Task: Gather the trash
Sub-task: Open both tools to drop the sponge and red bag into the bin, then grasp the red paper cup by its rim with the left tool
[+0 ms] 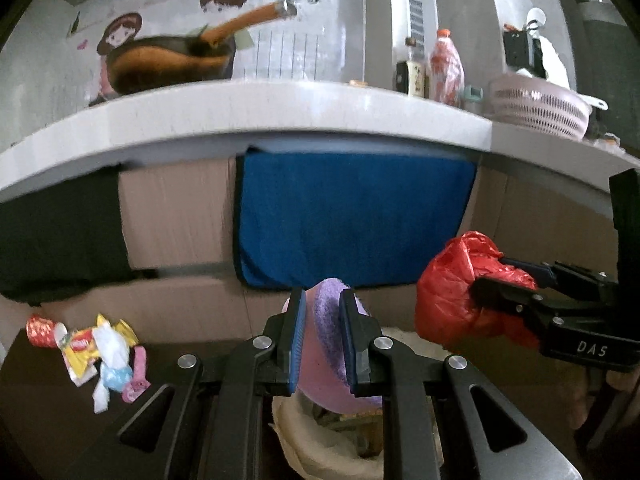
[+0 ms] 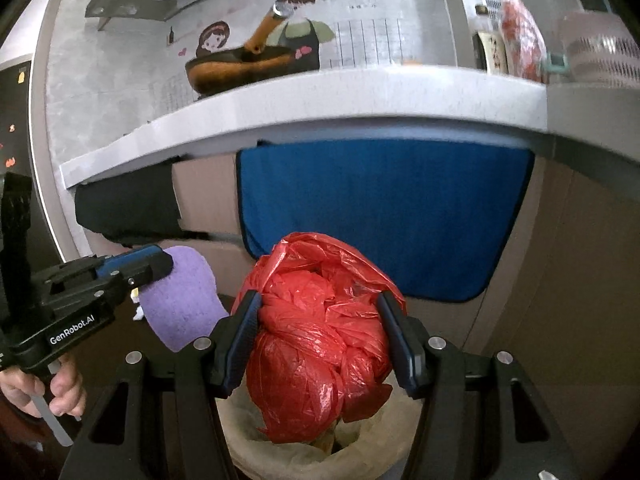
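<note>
My left gripper [image 1: 323, 338] is shut on a purple fuzzy cloth [image 1: 330, 320], held above a bin lined with a pale bag [image 1: 304, 436]. The same purple cloth [image 2: 180, 300] shows at the left of the right wrist view, clamped in the left gripper [image 2: 160, 266]. My right gripper [image 2: 320, 344] is shut on a crumpled red plastic bag [image 2: 320, 340], which hangs over the bin's rim [image 2: 256, 452]. In the left wrist view the red bag [image 1: 448, 296] and right gripper [image 1: 500, 276] sit to the right. Several wrappers [image 1: 96, 352] lie on the dark floor at left.
A white countertop [image 1: 280, 120] runs across above, with a blue towel [image 1: 352, 216] and a black cloth [image 1: 60, 240] hanging from its edge over cardboard. On it stand a wok [image 1: 168, 60], bottles [image 1: 446, 68] and a pink colander [image 1: 540, 104]. A hand [image 2: 40, 388] grips the left tool's handle.
</note>
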